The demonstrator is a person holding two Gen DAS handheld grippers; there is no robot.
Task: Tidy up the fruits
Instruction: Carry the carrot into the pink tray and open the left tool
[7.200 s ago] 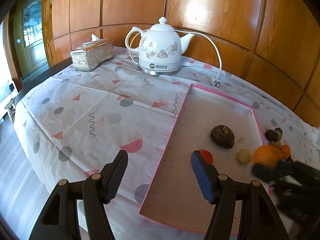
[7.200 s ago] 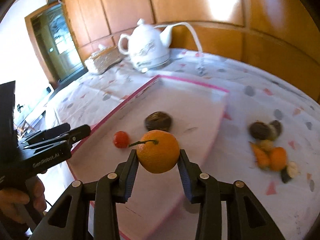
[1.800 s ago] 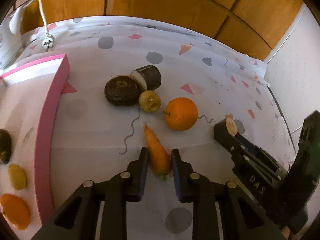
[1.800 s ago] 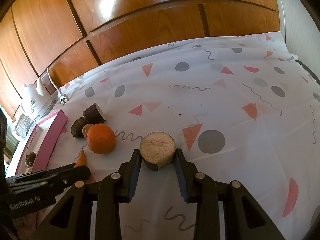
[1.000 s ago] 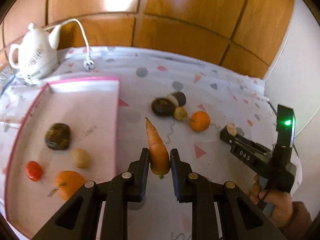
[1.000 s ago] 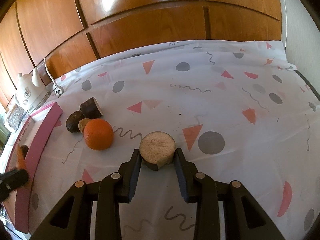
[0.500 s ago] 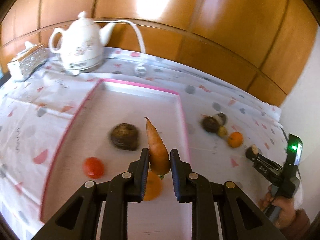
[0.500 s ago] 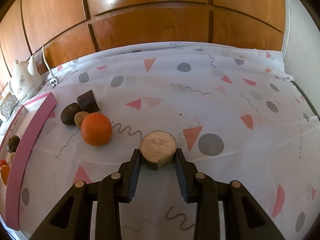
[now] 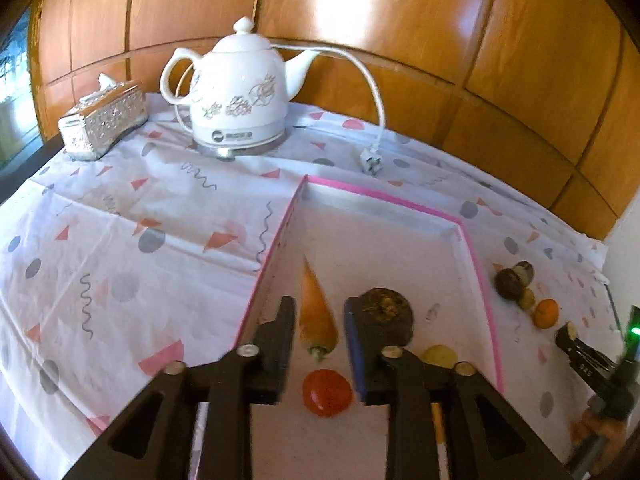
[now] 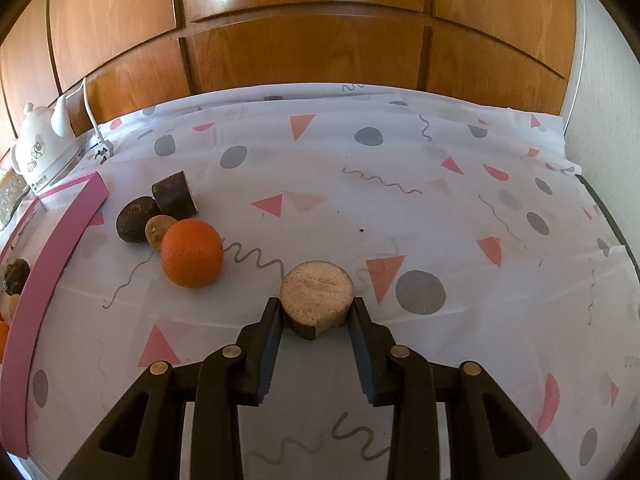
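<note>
My left gripper (image 9: 318, 318) hangs over the pink-rimmed white tray (image 9: 384, 197) and its jaws are opening. The carrot (image 9: 316, 314) is between them, blurred, with a gap to the pads. A dark brown fruit (image 9: 386, 314), a red tomato (image 9: 327, 393) and a small yellowish fruit (image 9: 440, 356) lie in the tray. My right gripper (image 10: 318, 316) is shut on a cut round piece (image 10: 316, 294) with a pale face, over the tablecloth. To its left on the cloth sit an orange (image 10: 192, 253), a dark round fruit (image 10: 135, 220), a small greenish fruit (image 10: 157, 231) and a dark cut piece (image 10: 174, 196).
A white kettle (image 9: 236, 92) with its cord and plug (image 9: 370, 164) stands behind the tray, beside a silver tissue box (image 9: 102, 120). Wood panelling runs along the back. A white wall closes the right side. The patterned cloth left of the tray is bare.
My left gripper has swung left from the loose fruits to above the tray with the carrot. Its jaws have parted and the carrot sits loose between them. The right gripper keeps its hold.
</note>
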